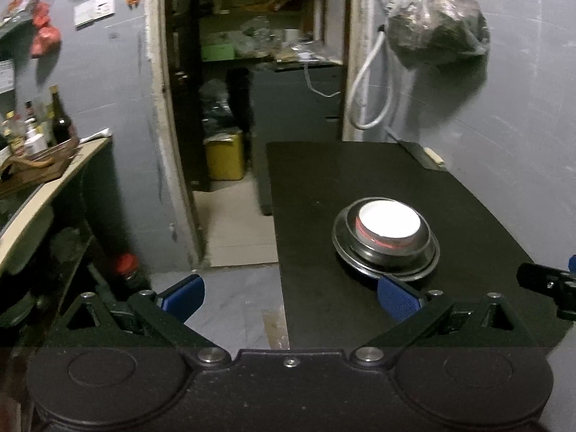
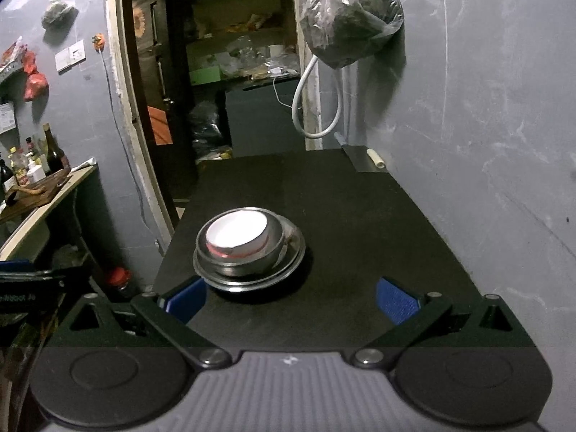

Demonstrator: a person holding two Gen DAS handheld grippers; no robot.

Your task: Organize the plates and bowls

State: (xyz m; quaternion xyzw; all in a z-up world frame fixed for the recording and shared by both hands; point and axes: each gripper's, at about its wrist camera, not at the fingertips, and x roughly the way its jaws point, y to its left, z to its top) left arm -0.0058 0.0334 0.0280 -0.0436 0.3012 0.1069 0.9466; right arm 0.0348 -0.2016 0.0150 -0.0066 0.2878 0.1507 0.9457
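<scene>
A stack stands on the black table (image 1: 324, 187) (image 2: 360, 198): a steel plate (image 1: 428, 268) (image 2: 295, 264) at the bottom, a steel bowl (image 1: 388, 255) (image 2: 241, 264) on it, and a white bowl with a red band (image 1: 388, 219) (image 2: 237, 232) nested inside. My left gripper (image 1: 289, 297) is open and empty, short of the stack and over the table's left edge. My right gripper (image 2: 291, 298) is open and empty, just short of the stack. The right gripper's tip shows at the right edge of the left wrist view (image 1: 547, 280).
An open doorway (image 1: 252, 108) lies beyond the table, with cluttered shelves and a yellow box (image 1: 225, 156). A counter with bottles (image 1: 36, 133) (image 2: 32, 165) stands at the left. A filled plastic bag (image 1: 437, 21) (image 2: 351, 18) hangs on the right wall.
</scene>
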